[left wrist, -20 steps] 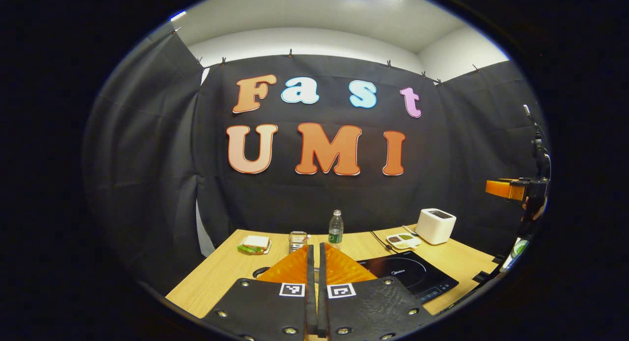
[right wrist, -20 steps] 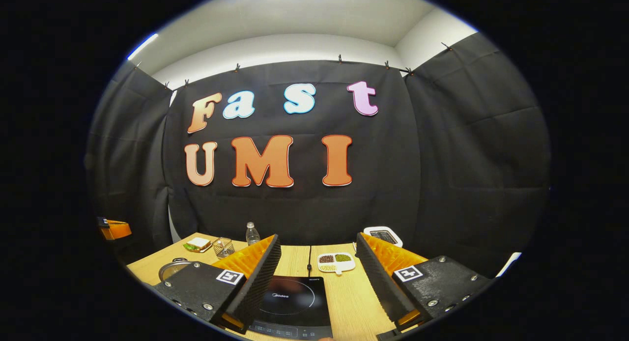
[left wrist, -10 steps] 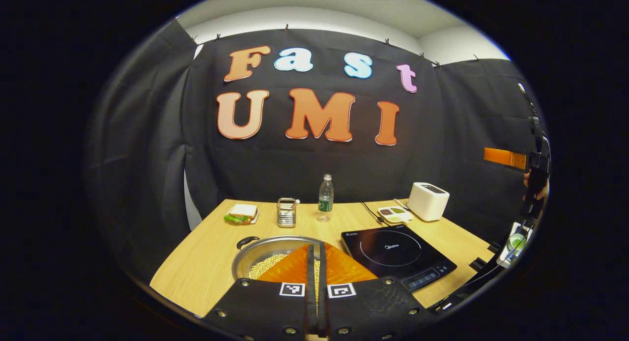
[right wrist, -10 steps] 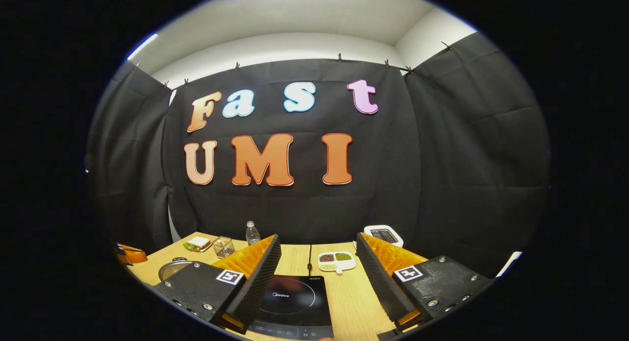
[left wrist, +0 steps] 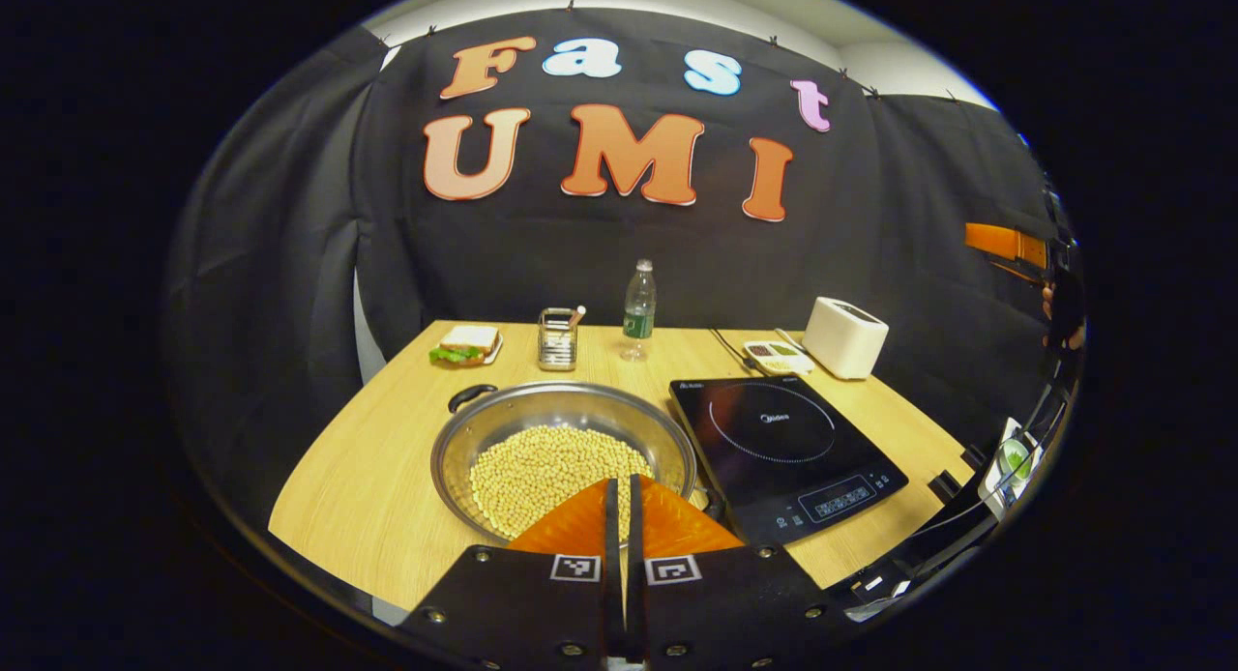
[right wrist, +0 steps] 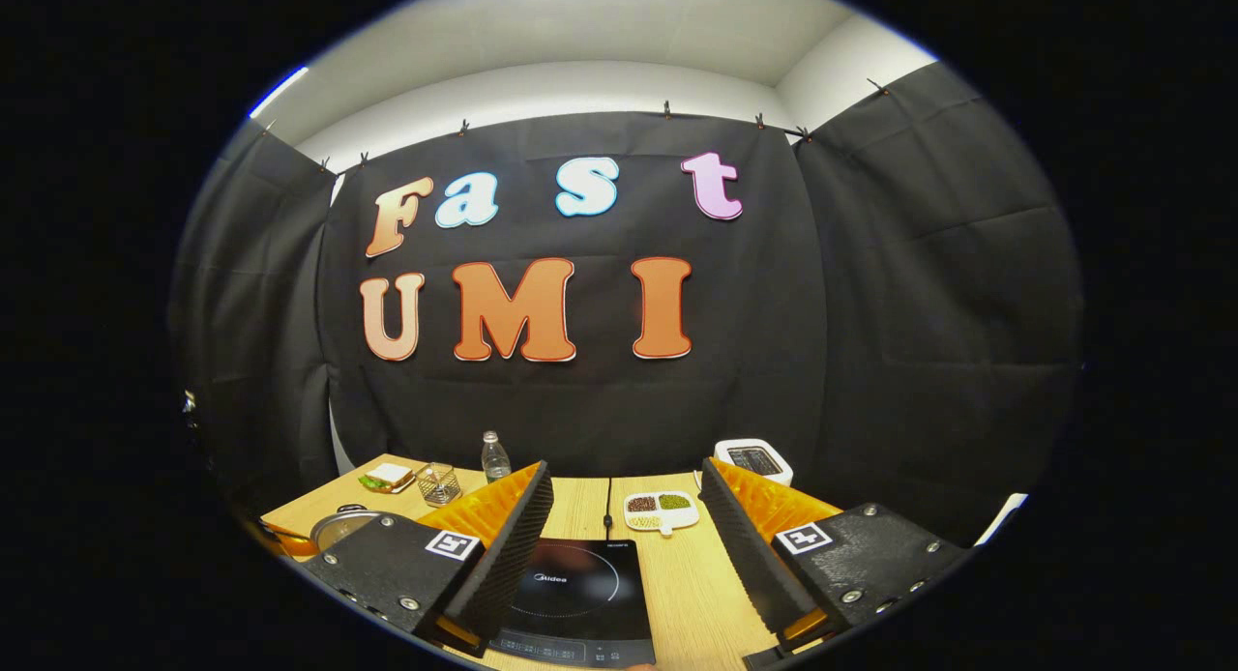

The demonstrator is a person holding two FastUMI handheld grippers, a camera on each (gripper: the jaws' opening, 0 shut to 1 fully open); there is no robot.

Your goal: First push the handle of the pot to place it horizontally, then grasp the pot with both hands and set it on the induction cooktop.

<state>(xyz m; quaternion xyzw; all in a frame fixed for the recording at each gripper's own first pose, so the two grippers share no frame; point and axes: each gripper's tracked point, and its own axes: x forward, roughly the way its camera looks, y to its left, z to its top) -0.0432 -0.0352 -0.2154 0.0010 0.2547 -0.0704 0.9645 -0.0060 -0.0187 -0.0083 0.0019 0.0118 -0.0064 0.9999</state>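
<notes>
On the left gripper view, my left gripper (left wrist: 619, 511) sits with its fingers pressed together, holding nothing, poised above the near rim of the pot (left wrist: 563, 455). The pot rests on the wooden table (left wrist: 358, 487), just left of the induction cooktop (left wrist: 783, 444), and contains a layer of pale beans. One dark handle (left wrist: 471, 396) projects from the far-left rim; a second shows at the near-right rim beside my fingers, so the handles lie on a diagonal, not yet horizontal. My right gripper (left wrist: 1006, 244) appears far off at the right edge, well above the table. On the right gripper view, my right gripper (right wrist: 624, 531) stands wide open and empty, aimed over the induction cooktop (right wrist: 571, 594), with the pot (right wrist: 338, 529) partly visible at the lower left behind one finger. I judge the handle push to be the current step, not yet begun. The next move calls for lowering the closed left fingers against a handle and rotating the pot without spilling the beans.
</notes>
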